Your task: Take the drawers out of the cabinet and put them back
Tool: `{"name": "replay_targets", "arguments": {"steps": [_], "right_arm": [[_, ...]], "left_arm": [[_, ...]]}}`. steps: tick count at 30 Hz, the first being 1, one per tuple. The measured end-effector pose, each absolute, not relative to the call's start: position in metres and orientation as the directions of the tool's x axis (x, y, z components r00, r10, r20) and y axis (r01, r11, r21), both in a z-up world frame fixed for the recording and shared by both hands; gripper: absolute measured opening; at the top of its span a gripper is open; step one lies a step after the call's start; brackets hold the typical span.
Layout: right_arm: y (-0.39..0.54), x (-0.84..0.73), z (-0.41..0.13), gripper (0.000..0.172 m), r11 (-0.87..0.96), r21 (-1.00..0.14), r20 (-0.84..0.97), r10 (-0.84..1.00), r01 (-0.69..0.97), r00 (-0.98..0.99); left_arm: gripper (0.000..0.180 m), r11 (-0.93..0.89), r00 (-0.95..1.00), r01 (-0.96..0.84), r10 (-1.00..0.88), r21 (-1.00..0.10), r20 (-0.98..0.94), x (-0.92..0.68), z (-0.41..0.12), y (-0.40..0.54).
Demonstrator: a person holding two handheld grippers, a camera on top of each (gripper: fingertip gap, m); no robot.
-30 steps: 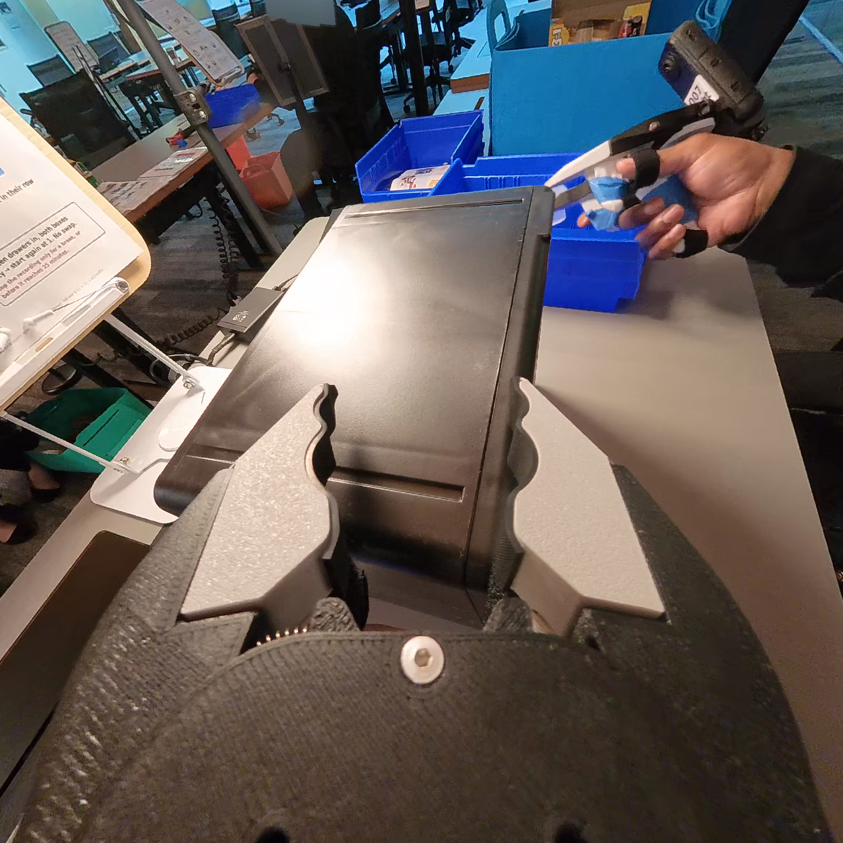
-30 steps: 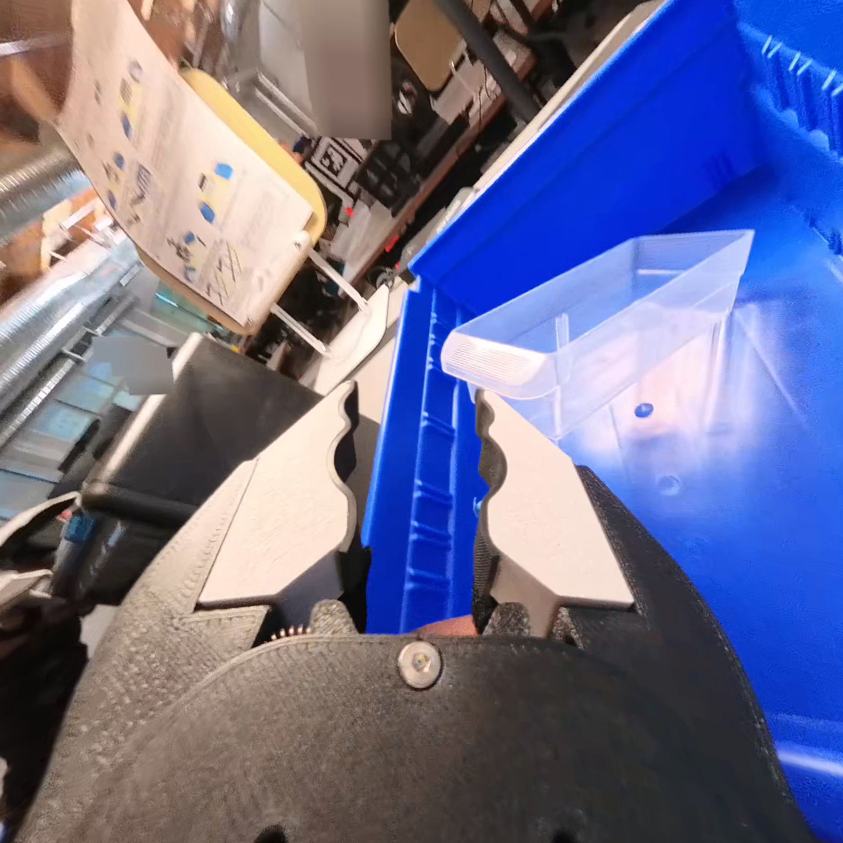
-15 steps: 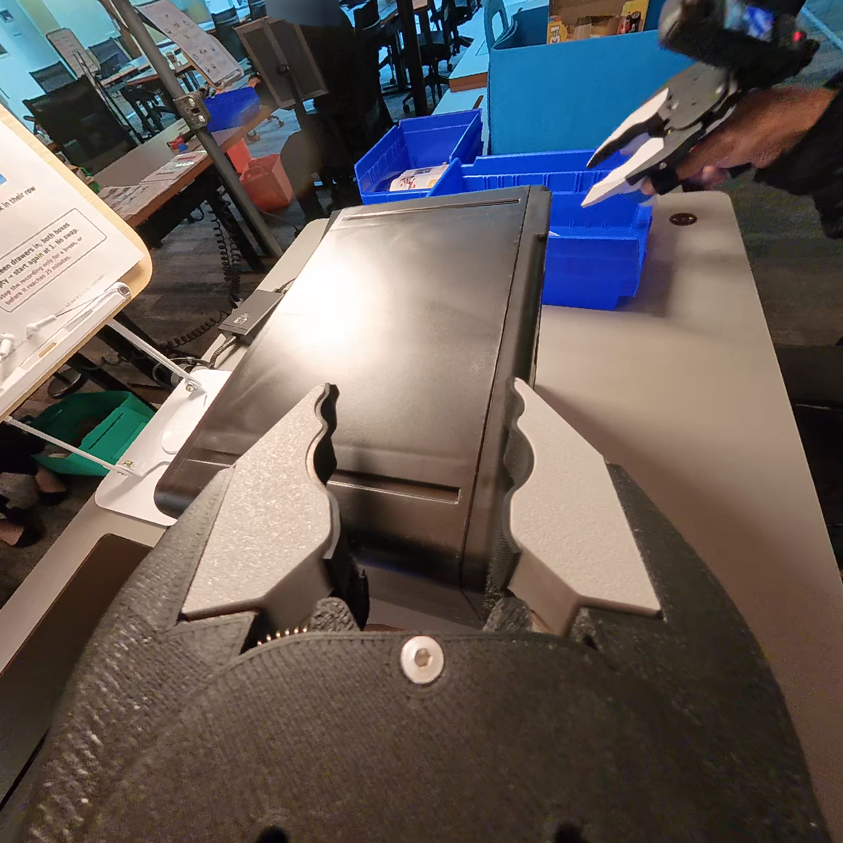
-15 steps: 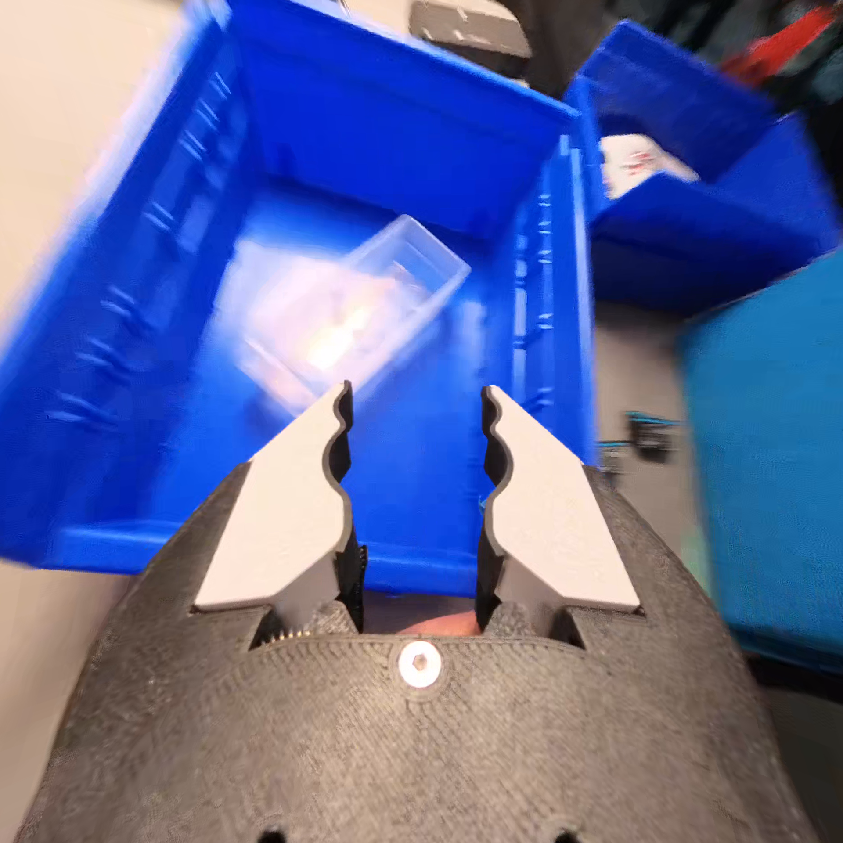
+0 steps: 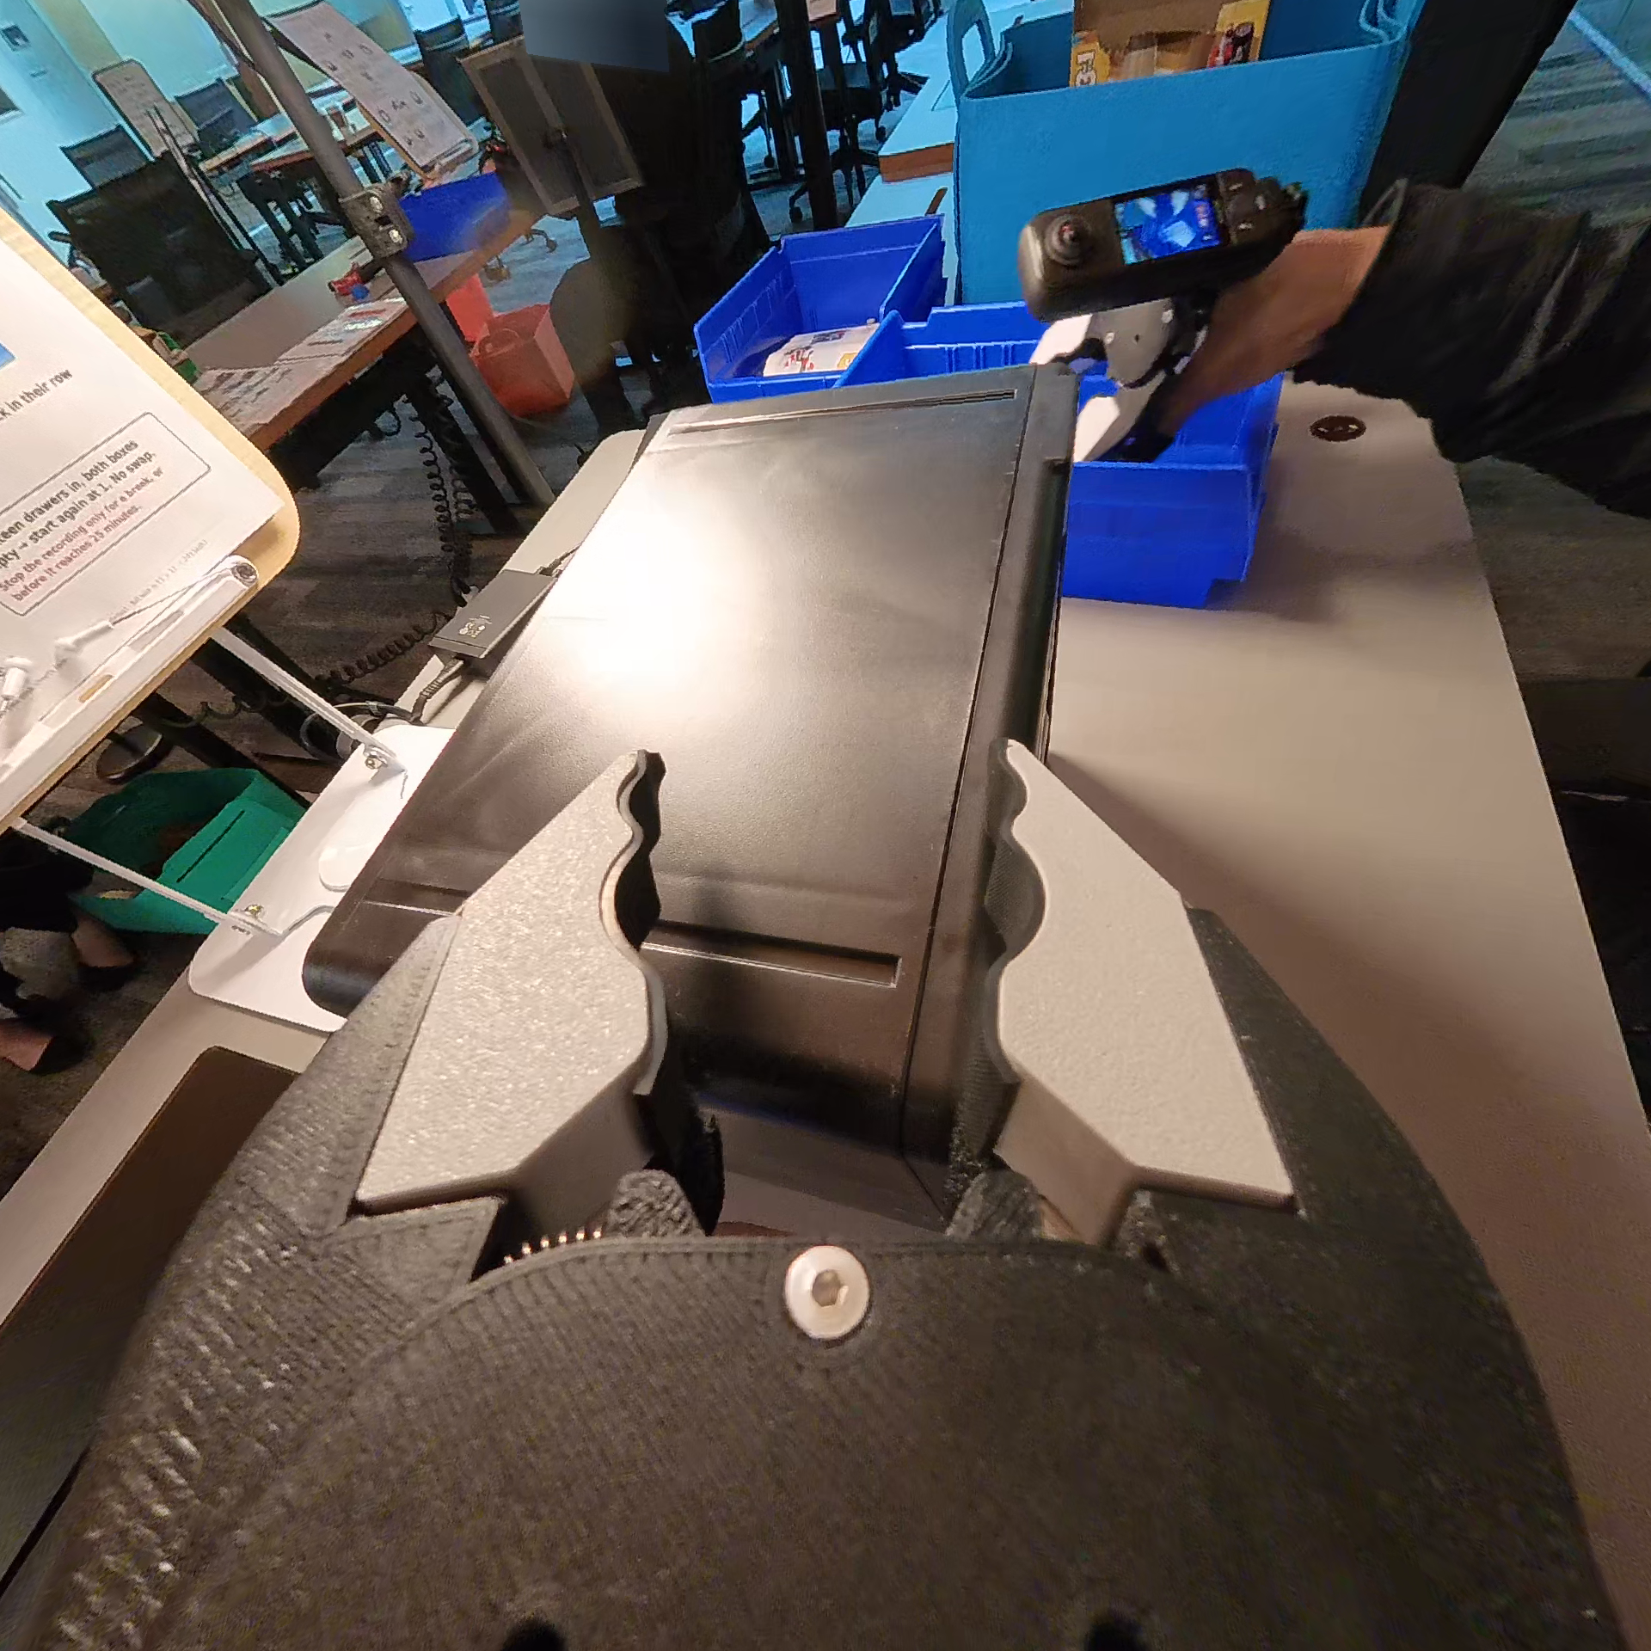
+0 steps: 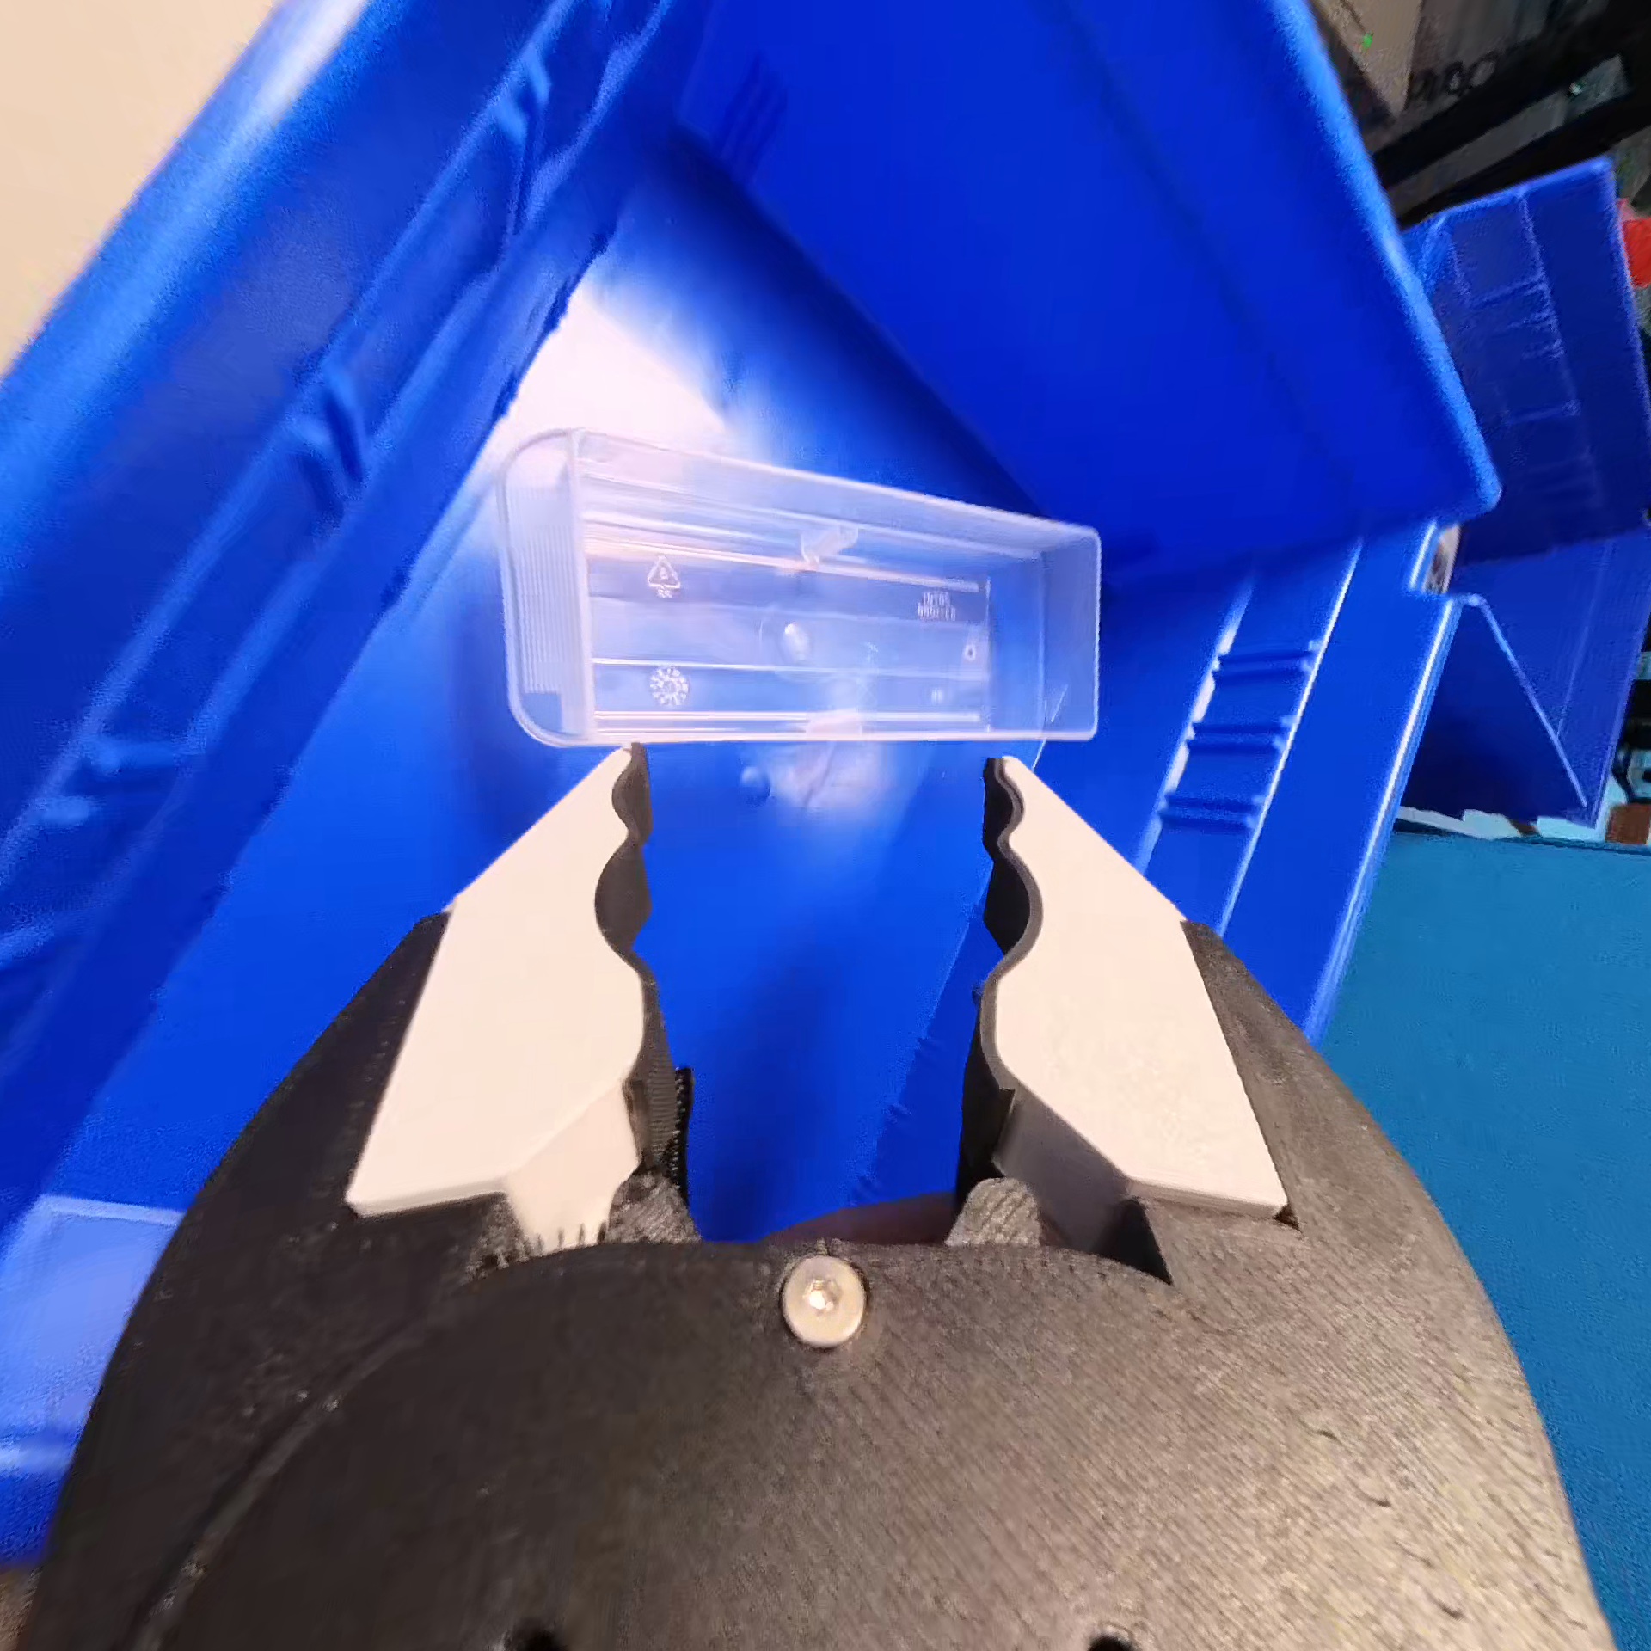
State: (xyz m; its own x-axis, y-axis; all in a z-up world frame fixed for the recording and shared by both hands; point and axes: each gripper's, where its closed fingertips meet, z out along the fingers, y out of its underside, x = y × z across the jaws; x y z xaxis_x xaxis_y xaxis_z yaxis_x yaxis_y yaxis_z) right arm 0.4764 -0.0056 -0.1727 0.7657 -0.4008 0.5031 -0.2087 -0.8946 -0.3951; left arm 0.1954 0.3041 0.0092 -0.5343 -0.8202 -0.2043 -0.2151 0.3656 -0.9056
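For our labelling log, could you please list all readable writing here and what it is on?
Sheet: printed instructions, legible, not quoted here.
Drawer: moulded marks, too small.
Adapter: white label, too small.
Carton in bin: print, blurred.

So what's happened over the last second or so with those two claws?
The right claw swung up out of the blue bin, then dipped back in, and now points open at the clear drawer lying on the bin's floor, gripping nothing. The drawer lies differently than a second ago. The left claw stayed open over the black cabinet, which hasn't moved.
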Motion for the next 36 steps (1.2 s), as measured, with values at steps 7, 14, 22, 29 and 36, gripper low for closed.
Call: {"name": "replay_targets", "arguments": {"steps": [7, 14, 22, 29, 36], "right_arm": [[0.001, 0.496, -0.171, 0.085, -0.885, -0.424, 0.544, -0.42, -0.194, 0.727], [0.01, 0.51, -0.179, 0.086, -0.865, -0.471, 0.54, -0.439, -0.174, 0.718], [0.006, 0.515, -0.161, 0.085, -0.811, -0.553, 0.527, -0.519, -0.193, 0.673], [0.002, 0.433, -0.098, 0.076, -0.594, -0.783, 0.265, -0.587, -0.184, 0.765], [0.084, 0.293, -0.039, 0.063, -0.383, -0.923, 0.107, -0.3, -0.017, 0.948]], "left_arm": [[0.073, 0.366, -0.538, -0.214, -0.818, -0.906, -0.203, 0.195, 0.009, 0.304], [0.073, 0.367, -0.54, -0.214, -0.817, -0.905, -0.203, 0.195, 0.009, 0.304], [0.074, 0.364, -0.538, -0.217, -0.819, -0.906, -0.2, 0.195, 0.009, 0.304], [0.074, 0.362, -0.541, -0.22, -0.818, -0.906, -0.195, 0.195, 0.008, 0.305], [0.075, 0.36, -0.539, -0.221, -0.82, -0.907, -0.194, 0.195, 0.008, 0.305]]}}
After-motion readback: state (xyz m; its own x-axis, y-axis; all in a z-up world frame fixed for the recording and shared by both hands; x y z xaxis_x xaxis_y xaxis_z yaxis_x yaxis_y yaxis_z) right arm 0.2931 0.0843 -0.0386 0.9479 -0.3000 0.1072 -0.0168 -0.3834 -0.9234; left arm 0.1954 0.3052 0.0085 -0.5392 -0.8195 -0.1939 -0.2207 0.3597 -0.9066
